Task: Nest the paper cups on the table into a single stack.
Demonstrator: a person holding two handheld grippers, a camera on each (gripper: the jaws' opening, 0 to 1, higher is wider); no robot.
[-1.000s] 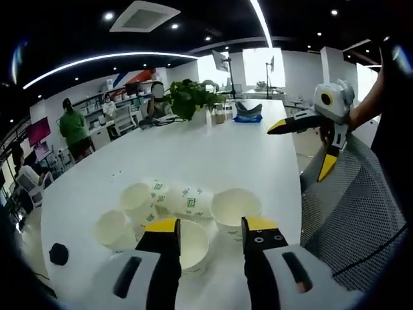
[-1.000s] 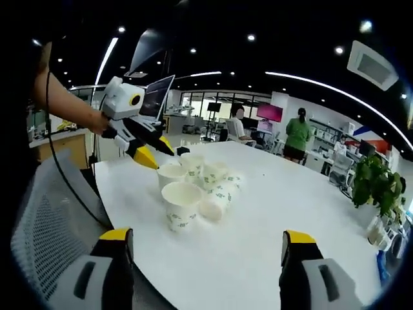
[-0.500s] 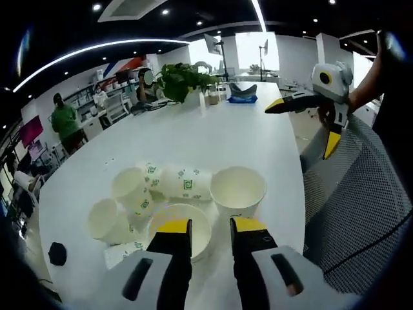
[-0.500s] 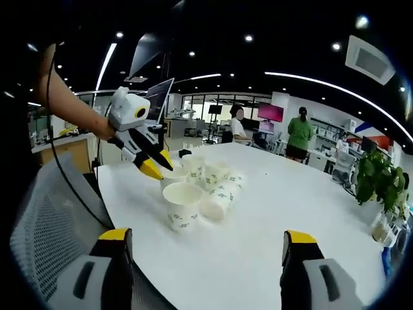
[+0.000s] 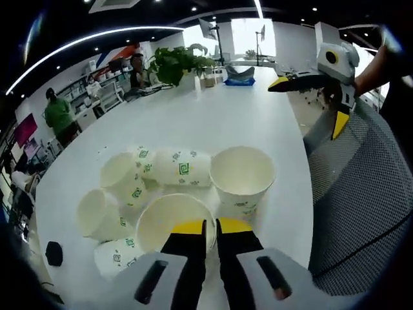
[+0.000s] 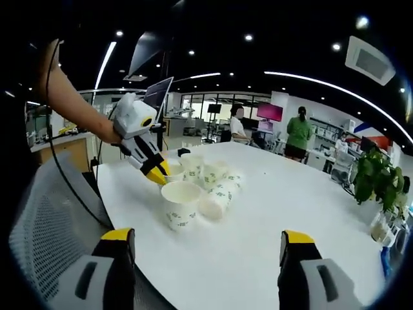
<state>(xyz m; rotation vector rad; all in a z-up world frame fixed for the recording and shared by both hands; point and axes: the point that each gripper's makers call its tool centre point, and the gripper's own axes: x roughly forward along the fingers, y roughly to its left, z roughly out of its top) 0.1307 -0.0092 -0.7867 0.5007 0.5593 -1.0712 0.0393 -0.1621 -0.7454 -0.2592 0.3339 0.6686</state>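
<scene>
Several white paper cups with green marks cluster on the white table point(image 5: 213, 116). One upright cup point(image 5: 242, 177) stands at the right of the cluster, and others lie on their sides, such as a tipped cup point(image 5: 181, 169). My left gripper point(image 5: 210, 227) is shut on the rim of the nearest upright cup point(image 5: 169, 223). From the right gripper view, the left gripper point(image 6: 158, 174) pinches that cup point(image 6: 173, 169) behind the front cup point(image 6: 181, 201). My right gripper point(image 6: 206, 237) is wide open, back from the cups and holding nothing. It also hangs open above the table's edge as the right gripper point(image 5: 308, 103).
A grey mesh chair point(image 5: 361, 194) stands at the table's near edge. A small black object point(image 5: 53, 253) lies left of the cups. A potted plant point(image 5: 174, 61) and bottles sit at the far end. A person in green point(image 6: 298, 132) stands in the office behind.
My left gripper has come down and forward onto the nearest cup, and its jaws have narrowed from open to shut on the rim. The right gripper stays open and about in place.
</scene>
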